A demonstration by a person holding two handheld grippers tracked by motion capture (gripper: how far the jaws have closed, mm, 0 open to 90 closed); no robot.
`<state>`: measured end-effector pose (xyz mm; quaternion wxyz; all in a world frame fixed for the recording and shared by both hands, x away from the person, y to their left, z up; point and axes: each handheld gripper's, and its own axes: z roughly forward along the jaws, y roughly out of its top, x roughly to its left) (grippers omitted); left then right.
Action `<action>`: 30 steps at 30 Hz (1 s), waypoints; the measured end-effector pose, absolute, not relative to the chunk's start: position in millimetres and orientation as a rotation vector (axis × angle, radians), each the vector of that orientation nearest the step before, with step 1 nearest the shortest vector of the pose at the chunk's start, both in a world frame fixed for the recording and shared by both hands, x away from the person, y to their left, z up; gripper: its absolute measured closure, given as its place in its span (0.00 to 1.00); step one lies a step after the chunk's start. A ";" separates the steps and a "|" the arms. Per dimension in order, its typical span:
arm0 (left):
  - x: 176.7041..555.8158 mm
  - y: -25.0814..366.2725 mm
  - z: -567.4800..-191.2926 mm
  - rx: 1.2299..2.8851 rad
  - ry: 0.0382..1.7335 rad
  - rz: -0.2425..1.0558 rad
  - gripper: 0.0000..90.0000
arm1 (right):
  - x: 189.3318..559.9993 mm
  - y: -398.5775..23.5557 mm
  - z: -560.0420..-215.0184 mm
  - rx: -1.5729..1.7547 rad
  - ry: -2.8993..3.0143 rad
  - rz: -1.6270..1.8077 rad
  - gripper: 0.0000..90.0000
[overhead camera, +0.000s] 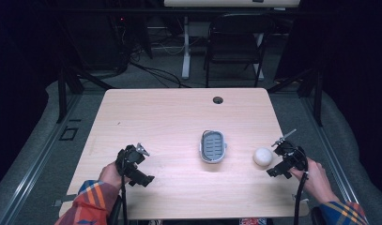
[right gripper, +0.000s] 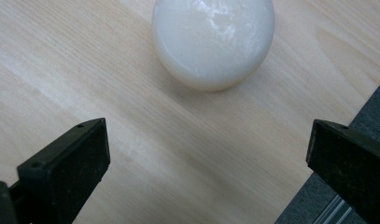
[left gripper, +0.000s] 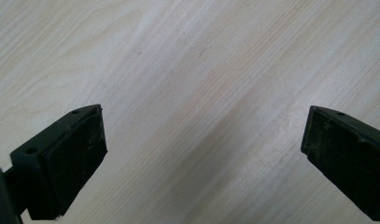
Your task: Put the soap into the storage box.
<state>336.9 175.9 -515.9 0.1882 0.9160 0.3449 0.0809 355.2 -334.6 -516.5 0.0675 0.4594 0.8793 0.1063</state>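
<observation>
**Slick soap near the table edge, dish waiting empty**

High view: your right gripper (overhead camera: 278, 161) sits just beside the white soap bar (overhead camera: 263, 156), which lies on the table (overhead camera: 156, 117) near its right edge. The grey soap dish (overhead camera: 212, 146) stands in the middle of the table, well apart from the bar, and nothing lies in it; you see just its ribbed grey insert. Your left gripper (overhead camera: 139, 164) hovers over bare wood on the left side, far from both.

Left gripper view: the jaws stand wide apart with nothing but wood grain between them, so this gripper is idle and empty.

Right gripper view: your jaws are spread wide and hold nothing; the soap bar (right gripper: 213, 39) lies ahead of them, not yet between the pads, and the table edge with dark floor shows close at the right jaw. The bar looks rounded and glossy, so I judge it likely to squirt out if you close off-centre or only on its near curve. A nudge from one jaw could also push it toward that edge and off the table. Get both pads around its widest part before you squeeze.
</observation>
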 end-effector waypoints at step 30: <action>337.1 175.1 -516.5 2.587 0.972 0.223 0.00 | 394.0 -302.6 -533.2 1.397 2.637 0.385 0.00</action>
